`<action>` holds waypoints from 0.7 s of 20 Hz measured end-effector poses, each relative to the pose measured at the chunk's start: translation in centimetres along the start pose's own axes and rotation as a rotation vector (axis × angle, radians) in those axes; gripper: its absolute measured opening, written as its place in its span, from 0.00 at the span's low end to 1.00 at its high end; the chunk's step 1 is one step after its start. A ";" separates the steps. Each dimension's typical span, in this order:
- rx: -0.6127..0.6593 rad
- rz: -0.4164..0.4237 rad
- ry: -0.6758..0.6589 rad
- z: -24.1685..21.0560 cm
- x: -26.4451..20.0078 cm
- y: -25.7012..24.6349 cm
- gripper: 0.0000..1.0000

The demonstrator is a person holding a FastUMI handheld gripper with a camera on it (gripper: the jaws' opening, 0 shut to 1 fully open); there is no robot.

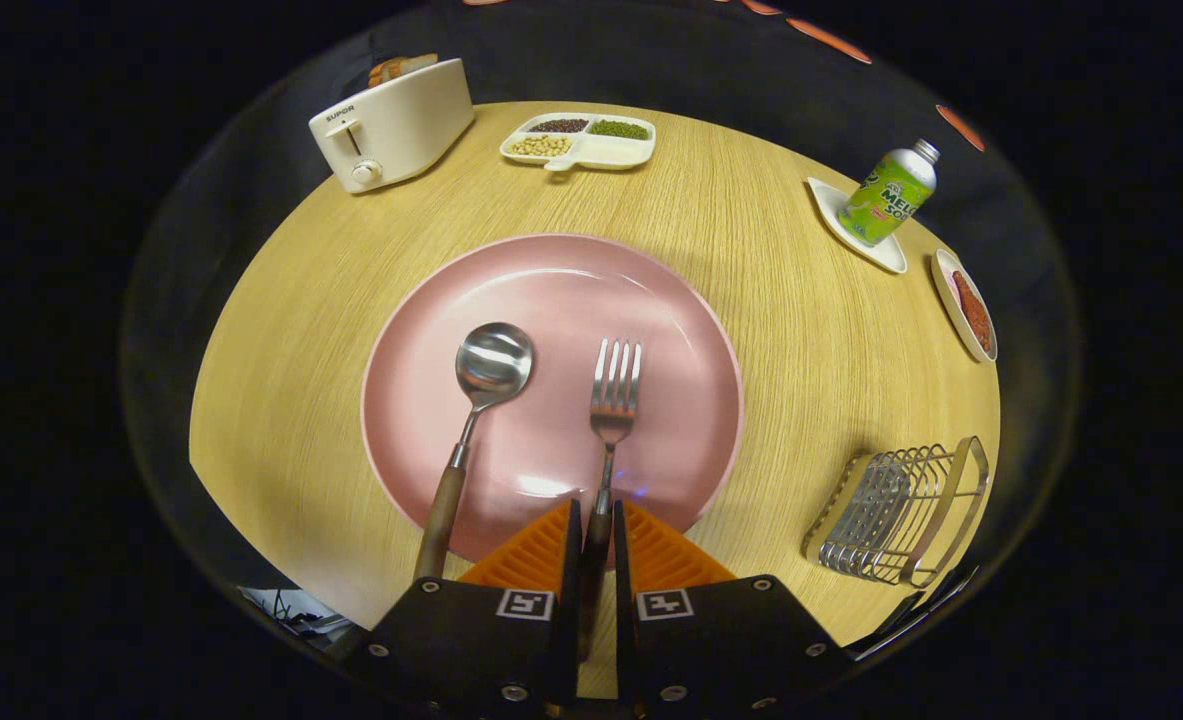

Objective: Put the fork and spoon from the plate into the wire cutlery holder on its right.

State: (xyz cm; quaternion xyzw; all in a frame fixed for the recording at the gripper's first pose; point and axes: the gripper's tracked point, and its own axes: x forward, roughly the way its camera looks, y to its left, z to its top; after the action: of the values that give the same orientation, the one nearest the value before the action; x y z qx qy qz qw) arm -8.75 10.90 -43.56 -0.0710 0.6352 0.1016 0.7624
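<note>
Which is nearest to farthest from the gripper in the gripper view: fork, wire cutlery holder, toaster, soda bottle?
1. fork: its handle sits between the fingers of the gripper, which look closed on it.
2. wire cutlery holder: on the table, right of the pink plate.
3. soda bottle and toaster: far right and far left; too close to call.

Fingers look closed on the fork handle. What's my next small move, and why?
Probably lift straight up a little. The gripper seems shut on the fork handle, its tines still lying on the pink plate, and the wire cutlery holder stands off to the right.
</note>
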 end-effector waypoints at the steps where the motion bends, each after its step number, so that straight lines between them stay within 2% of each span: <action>1: -0.002 0.001 0.001 0.0 0.1 0.1 0.15; 4: 0.014 0.019 -0.004 0.3 -0.2 0.2 0.07; 6: 0.034 0.025 -0.027 0.8 -1.0 -0.1 0.06; 10: 0.088 0.005 -0.113 2.3 -4.6 -1.5 0.06; 14: 0.156 -0.058 -0.215 3.2 -9.5 -4.1 0.05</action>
State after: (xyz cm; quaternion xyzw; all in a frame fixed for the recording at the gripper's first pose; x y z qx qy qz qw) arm -6.34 7.04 -33.69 -0.0185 0.5535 0.0371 0.8318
